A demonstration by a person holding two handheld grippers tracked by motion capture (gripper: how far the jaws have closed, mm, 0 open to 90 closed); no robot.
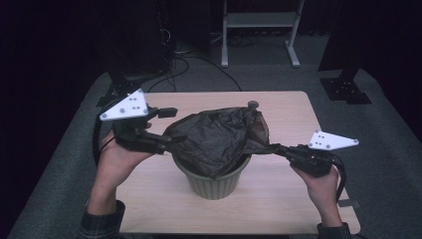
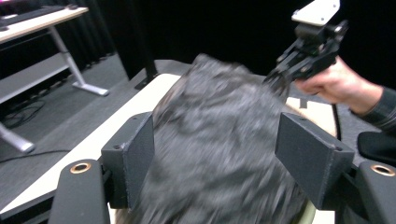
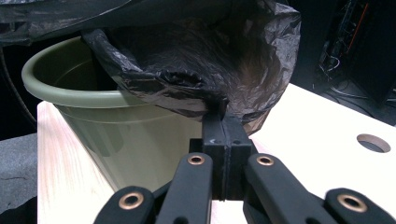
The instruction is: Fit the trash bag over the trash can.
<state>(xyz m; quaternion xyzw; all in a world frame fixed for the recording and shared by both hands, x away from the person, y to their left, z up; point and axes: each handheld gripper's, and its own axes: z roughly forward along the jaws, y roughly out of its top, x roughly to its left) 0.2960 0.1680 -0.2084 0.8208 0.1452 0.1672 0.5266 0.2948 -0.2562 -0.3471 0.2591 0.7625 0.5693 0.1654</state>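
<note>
Right gripper [image 3: 223,140] fingers pinch black bag [image 3: 196,60] edge; left gripper [image 2: 219,158] fingers gape around it.

Each gripper is matte black: the left gripper [image 1: 166,130] and the right gripper [image 1: 278,149] both carry a pale grey three-cornered plate on top, dotted with small dark screw holes. Brass-coloured rivets ring the pivots just behind the blocky black jaws. A black cable loops from the rear of each. The sleeve cuffs look like dark plaid, though they are dim.
</note>
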